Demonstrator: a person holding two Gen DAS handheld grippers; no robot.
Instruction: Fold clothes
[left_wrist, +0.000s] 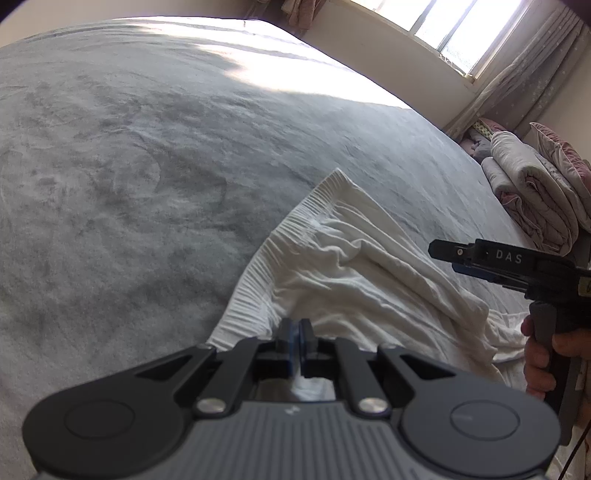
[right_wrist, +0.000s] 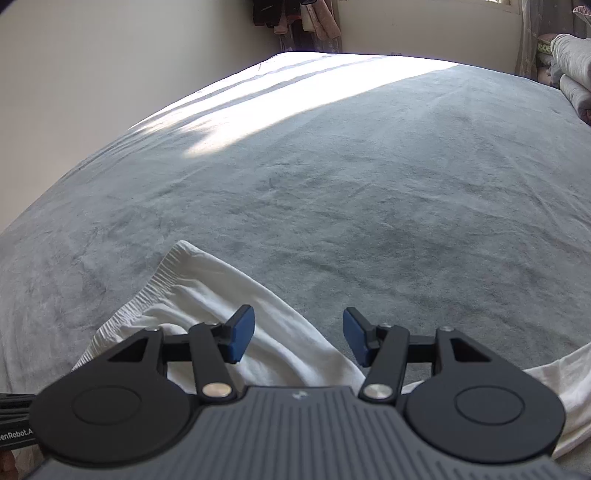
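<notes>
- Where the white garment (left_wrist: 354, 273) lies, crumpled with its ribbed elastic band toward the left, it rests on the near part of the grey bed (left_wrist: 147, 166), most of the bed beyond it bare.
- Left gripper (left_wrist: 295, 332) has its jaws pressed together on the near edge of the cloth just beside the band, white fabric showing between and below the blue pads (left_wrist: 293, 339).
- Right gripper (right_wrist: 299, 338) hangs over the garment's right part with its jaws spread; only cloth and bed lie below the gap, and neither blue pad presses on anything.
- In the left wrist view, the right gripper comes in from the right edge, gripped by a person's hand (left_wrist: 543, 354) around its handle.
- Sunlight falls in a bright band across the far side of the bed.
- Folded quilts (left_wrist: 532, 192) are piled past the bed's right edge, under a curtained window (left_wrist: 461, 29).
</notes>
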